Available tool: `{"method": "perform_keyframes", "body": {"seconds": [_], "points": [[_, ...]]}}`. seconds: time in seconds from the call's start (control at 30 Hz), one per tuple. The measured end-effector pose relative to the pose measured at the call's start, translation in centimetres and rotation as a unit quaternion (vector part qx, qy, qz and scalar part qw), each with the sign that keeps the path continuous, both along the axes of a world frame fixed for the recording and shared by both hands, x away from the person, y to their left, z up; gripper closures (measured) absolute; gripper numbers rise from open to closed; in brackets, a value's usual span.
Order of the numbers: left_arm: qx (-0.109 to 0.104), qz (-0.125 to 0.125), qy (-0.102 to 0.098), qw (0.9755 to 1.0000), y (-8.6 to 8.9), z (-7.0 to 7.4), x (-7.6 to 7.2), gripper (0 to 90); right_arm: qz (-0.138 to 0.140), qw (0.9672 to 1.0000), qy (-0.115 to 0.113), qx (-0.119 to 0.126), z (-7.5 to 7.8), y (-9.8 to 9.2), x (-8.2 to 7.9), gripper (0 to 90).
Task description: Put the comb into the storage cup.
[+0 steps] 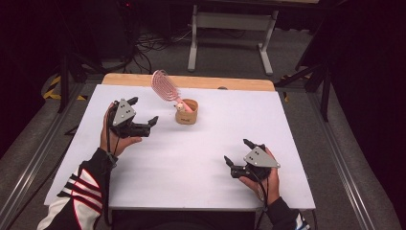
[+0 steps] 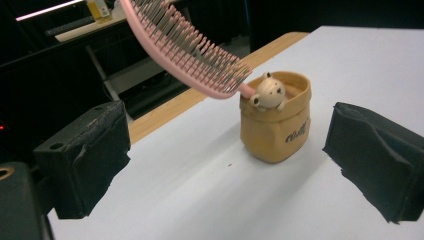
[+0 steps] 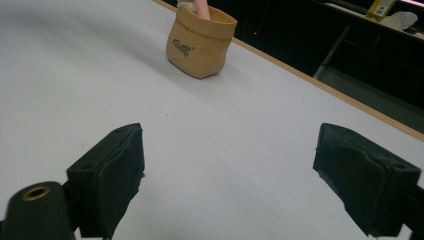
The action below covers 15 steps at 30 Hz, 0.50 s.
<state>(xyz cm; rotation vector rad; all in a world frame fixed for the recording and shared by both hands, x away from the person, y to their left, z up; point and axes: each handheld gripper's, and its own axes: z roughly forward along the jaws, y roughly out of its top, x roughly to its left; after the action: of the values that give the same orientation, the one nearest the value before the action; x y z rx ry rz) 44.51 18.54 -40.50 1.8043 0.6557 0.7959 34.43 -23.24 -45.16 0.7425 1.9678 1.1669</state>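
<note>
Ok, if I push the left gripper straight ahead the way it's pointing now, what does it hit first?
Most likely the tan pouch: it sits almost centred between the open left gripper jaws, with bare white table before it. The pink hairbrush standing in it leans overhead and might brush the gripper's top; depth is hard to judge.

room: dim | floor (image 1: 335,158): grey | white frame (image 1: 232,21): behind table

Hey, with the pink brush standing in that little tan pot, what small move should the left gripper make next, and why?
Probably ease the left gripper forward toward the pink brush. Its jaws are open and empty, and the tan pot that holds the brush handle sits just ahead between them, untouched. The right gripper is open too, but farther from the pot.
</note>
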Motion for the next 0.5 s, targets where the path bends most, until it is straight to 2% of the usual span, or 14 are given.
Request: {"method": "perform_keyframes", "body": {"seconds": [0.13,0.23,0.5], "points": [[0.005,-0.002,0.003,1.0,0.4,-0.1,-0.4,5.4,0.002,1.0,-0.002,0.0,0.0,-0.1,-0.1,13.3],[-0.001,-0.006,-0.001,1.0,0.7,0.0,-1.0,5.5,0.003,1.0,-0.002,0.001,0.0,-0.1,-0.1,13.3],[0.004,-0.026,-0.006,0.9996,0.6,0.5,-2.0,7.1,0.007,1.0,-0.004,-0.001,0.2,-0.1,-0.2,13.3]]}}
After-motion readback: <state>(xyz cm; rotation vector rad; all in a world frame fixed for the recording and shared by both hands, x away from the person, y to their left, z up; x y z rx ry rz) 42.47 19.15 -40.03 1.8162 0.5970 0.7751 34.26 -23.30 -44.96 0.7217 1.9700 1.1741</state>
